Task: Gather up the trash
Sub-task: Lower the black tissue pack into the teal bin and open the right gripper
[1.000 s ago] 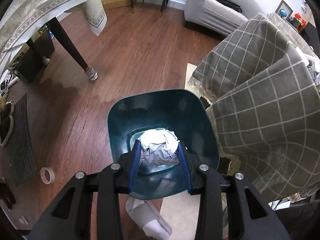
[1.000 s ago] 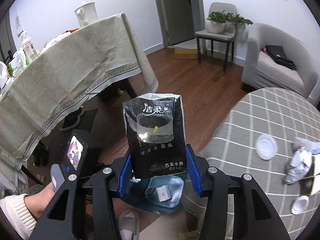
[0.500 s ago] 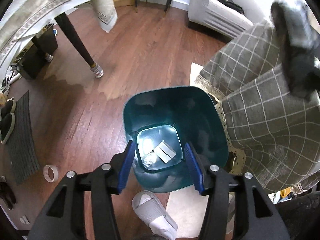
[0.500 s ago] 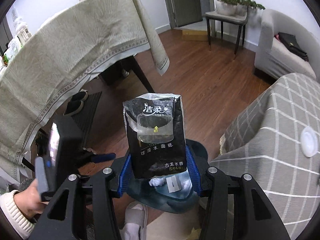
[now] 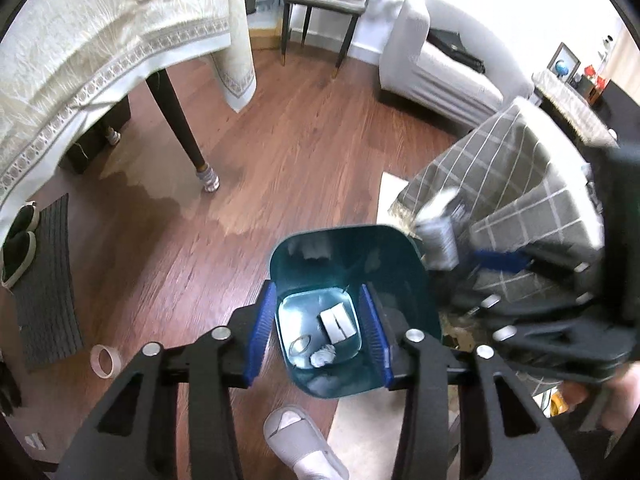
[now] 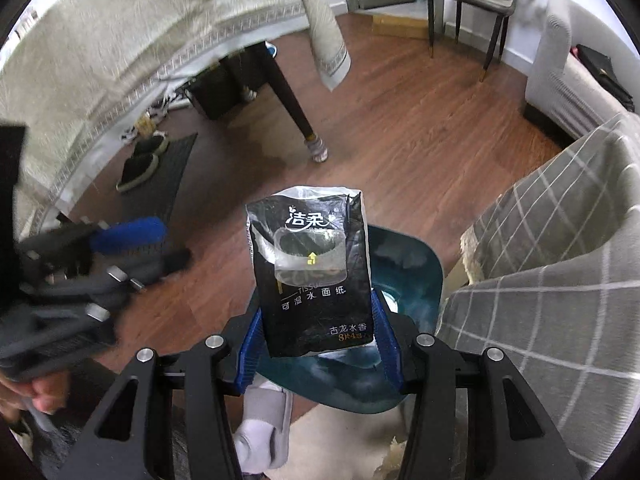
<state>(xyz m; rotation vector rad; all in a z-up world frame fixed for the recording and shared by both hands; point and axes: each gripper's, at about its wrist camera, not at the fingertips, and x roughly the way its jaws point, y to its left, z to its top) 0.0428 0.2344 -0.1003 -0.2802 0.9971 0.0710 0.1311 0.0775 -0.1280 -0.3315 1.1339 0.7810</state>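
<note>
Claws first: the right claw [image 6: 318,340] grips a black tissue pack [image 6: 312,276] by its lower end, blue pads pressed on either side, so the pack stands up ahead of the camera with its printed face in plain view. Held that way, its bottom edge hangs over the mouth of the teal bin [image 6: 416,264], which I judge to be the point of the pose: open the jaws and the pack should fall straight in.

The left claw [image 5: 320,328] carries nothing. Its jaws have just been closing, yet a gap stays between the pads and only the bin's inside shows through it. It sits above the bin [image 5: 348,240], seemingly leaving room for the other hand.

In the bin's bottom lie a crumpled paper ball [image 5: 323,357], a folded white piece [image 5: 338,320] and a clear ring-like scrap, so part of the collecting is done. The bin stands on the wood floor [image 5: 300,152] just beside the checked cloth [image 5: 492,168] of the low table, likely kept there so trash from the table has a short way to go.

Farther out, a tape roll [image 5: 106,361] lies on the floor; whether it counts as trash I cannot tell. A grey slipper [image 5: 304,444] shows just below the bin, and a dining table under a pale cloth [image 5: 80,52] stands well apart.
</note>
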